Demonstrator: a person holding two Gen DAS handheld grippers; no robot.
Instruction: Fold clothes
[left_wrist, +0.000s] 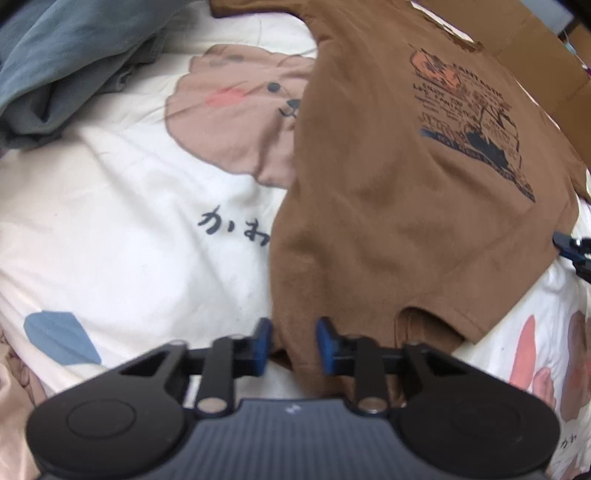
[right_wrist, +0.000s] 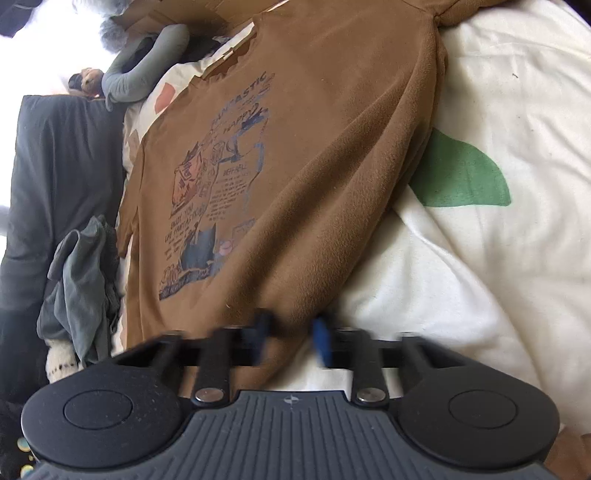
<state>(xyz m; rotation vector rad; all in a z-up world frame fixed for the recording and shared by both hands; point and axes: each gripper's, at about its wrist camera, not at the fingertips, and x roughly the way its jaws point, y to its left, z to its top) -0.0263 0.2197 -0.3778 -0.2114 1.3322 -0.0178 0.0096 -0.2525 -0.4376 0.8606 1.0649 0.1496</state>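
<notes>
Left gripper (left_wrist: 293, 341) stands parted at 6 o'clock, brown cloth bunched between its blue pads; contact is unconfirmed. Right gripper (right_wrist: 291, 332) is blurred, so you cannot tell its state. Your brown fleece sweatshirt with a printed graphic (left_wrist: 399, 192) lies flat, print up, on the cream cartoon-print bedsheet (left_wrist: 122, 221). No fold shows. Sleeves and collar are cut off at 12 o'clock.

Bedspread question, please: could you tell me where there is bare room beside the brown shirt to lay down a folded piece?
The bedspread lies bare between the brown shirt and the blue-grey clothes, over the bear print. In the right wrist view, another bare patch lies beside the shirt around the green shape. It is crowded by the grey garments and cardboard.
</notes>
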